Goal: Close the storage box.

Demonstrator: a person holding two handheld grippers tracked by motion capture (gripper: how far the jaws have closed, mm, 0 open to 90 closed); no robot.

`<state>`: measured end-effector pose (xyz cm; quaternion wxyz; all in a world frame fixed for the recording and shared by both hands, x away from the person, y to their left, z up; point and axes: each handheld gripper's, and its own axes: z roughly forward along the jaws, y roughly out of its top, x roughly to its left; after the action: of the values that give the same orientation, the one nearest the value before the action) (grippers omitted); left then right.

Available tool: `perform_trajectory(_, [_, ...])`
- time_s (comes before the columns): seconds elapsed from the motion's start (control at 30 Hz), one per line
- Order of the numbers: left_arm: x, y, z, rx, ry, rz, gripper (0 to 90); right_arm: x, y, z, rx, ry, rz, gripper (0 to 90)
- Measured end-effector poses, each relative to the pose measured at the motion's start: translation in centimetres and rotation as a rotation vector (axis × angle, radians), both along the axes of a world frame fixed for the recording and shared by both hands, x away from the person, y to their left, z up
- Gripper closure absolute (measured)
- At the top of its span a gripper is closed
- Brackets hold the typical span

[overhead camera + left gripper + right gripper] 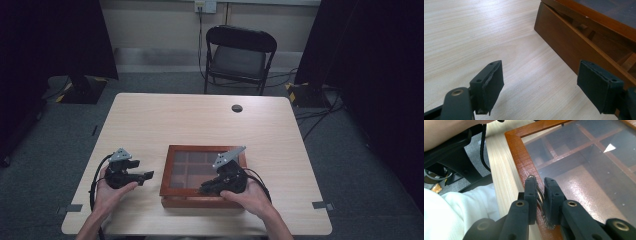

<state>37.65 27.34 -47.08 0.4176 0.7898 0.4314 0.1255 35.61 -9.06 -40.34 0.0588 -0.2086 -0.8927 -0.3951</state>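
Two sets of black jaws are mine, one in each hand, over a pale wood-grain bench (pixel 150 120). At the near middle of that bench lies a flat, square box (pixel 172 170) of reddish-brown wood, its frame finely ribbed along the top, its lid (pixel 599 170) a dark glass pane scattered with dust specks. Through the glass I see wooden slats dividing the inside into rectangular cells. My right gripper (pixel 206 189) rests over the box's near edge, and in the right gripper view its jaws are clamped on a small, shiny metal handle (pixel 541 202) with a twisted, rope-like surface, fixed to the lid's frame at that edge. In the left gripper view the lid stands slightly raised from the box's side wall, leaving a thin dark gap. My left gripper (pixel 148 176) lies on the bench just left of the box, pointing toward it, jaws spread wide with nothing between them; their pads (pixel 494 85) are flat, dark and rubbery, frayed at the edges. Beyond the bench stands a black folding chair (pixel 240 55) on grey carpet.
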Motion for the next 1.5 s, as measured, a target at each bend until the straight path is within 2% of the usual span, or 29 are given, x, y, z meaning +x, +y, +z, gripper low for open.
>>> perform_trajectory(0.33, [0.1,0.0,-0.1,0.006,0.006,0.002,20.8,-0.1,0.1,-1.5,-0.017,0.022,-0.001,81.7])
perform_trajectory(0.47, [0.1,-0.1,-0.2,0.011,0.011,-0.002,20.8,-0.2,0.3,-2.4,-0.053,0.017,0.005,81.7])
perform_trajectory(0.7, [0.2,-0.2,-0.3,0.014,0.016,-0.005,20.6,-0.1,0.0,-2.6,-0.025,0.024,0.007,81.2])
perform_trajectory(0.73, [0.3,-0.2,-0.4,0.018,0.015,-0.007,20.5,-0.2,-0.1,-2.7,-0.023,0.012,-0.009,75.5])
perform_trajectory(0.77, [0.3,-0.2,-0.4,0.02,0.014,-0.007,20.5,-0.2,-0.1,-2.7,-0.023,0.012,-0.009,75.5])
perform_trajectory(0.8, [0.3,-0.2,-0.4,0.017,0.018,-0.006,20.4,-0.2,-0.3,-2.6,0.003,0.022,-0.026,66.6])
perform_trajectory(0.83, [0.3,-0.1,-0.4,0.015,0.019,-0.005,20.4,-0.2,-0.3,-2.6,0.003,0.022,-0.026,66.6])
perform_trajectory(0.9, [0.3,-0.1,-0.4,0.018,0.023,-0.001,19.7,-0.1,-0.8,-2.3,0.028,0.017,-0.047,60.4])
perform_trajectory(0.93, [0.4,-0.1,-0.3,0.029,0.026,-0.004,18.7,0.0,-1.4,-1.9,0.049,0.002,-0.094,51.6])
perform_trajectory(1.0, [0.4,-0.1,-0.3,0.03,0.03,-0.001,18.7,0.1,-1.7,-1.8,0.049,-0.012,-0.115,49.1])
perform_trajectory(1.03, [0.4,-0.1,-0.2,0.029,0.033,0.0,18.6,0.3,-2.8,-1.3,0.083,-0.037,-0.193,43.1])
perform_trajectory(1.1, [0.4,0.0,-0.2,0.035,0.031,0.003,18.6,0.3,-3.2,-1.2,0.087,-0.05,-0.215,42.9])
perform_trajectory(1.13, [0.4,0.3,-0.2,0.045,0.032,0.017,18.6,0.5,-4.3,-0.8,0.096,-0.072,-0.28,38.4])
perform_trajectory(1.17, [0.4,0.3,-0.2,0.045,0.032,0.017,18.6,0.5,-4.3,-0.8,0.096,-0.072,-0.28,38.4])
perform_trajectory(1.2, [0.3,0.6,-0.3,0.047,0.032,0.031,18.6,0.6,-4.7,-0.7,0.094,-0.081,-0.307,38.4])
perform_trajectory(1.23, [0.3,0.8,-0.4,0.055,0.033,0.042,18.7,0.8,-5.5,-0.5,0.093,-0.086,-0.356,37.7])
perform_trajectory(1.3, [0.3,1.2,-0.4,0.065,0.039,0.05,18.8,1.1,-6.8,-0.5,0.085,-0.093,-0.411,35.4])
perform_trajectory(1.33, [0.3,1.4,-0.5,0.064,0.041,0.052,18.9,1.3,-8.1,-0.5,0.073,-0.103,-0.468,31.5])
perform_trajectory(1.37, [0.2,1.6,-0.5,0.066,0.045,0.057,18.9,1.3,-8.1,-0.5,0.073,-0.103,-0.468,31.5])
perform_trajectory(1.4, [0.3,1.9,-0.6,0.069,0.053,0.062,18.9,1.2,-9.3,-0.8,0.06,-0.113,-0.544,26.3])
perform_trajectory(1.43, [0.3,1.9,-0.6,0.069,0.053,0.062,18.9,1.2,-9.3,-0.8,0.06,-0.113,-0.544,26.3])
perform_trajectory(1.47, [0.3,2.1,-0.7,0.076,0.059,0.07,18.9,1.2,-9.8,-1.0,0.057,-0.113,-0.571,24.5])
perform_trajectory(1.5, [0.4,2.2,-0.8,0.084,0.068,0.075,18.9,1.0,-11.3,-1.7,0.029,-0.125,-0.653,23.6])
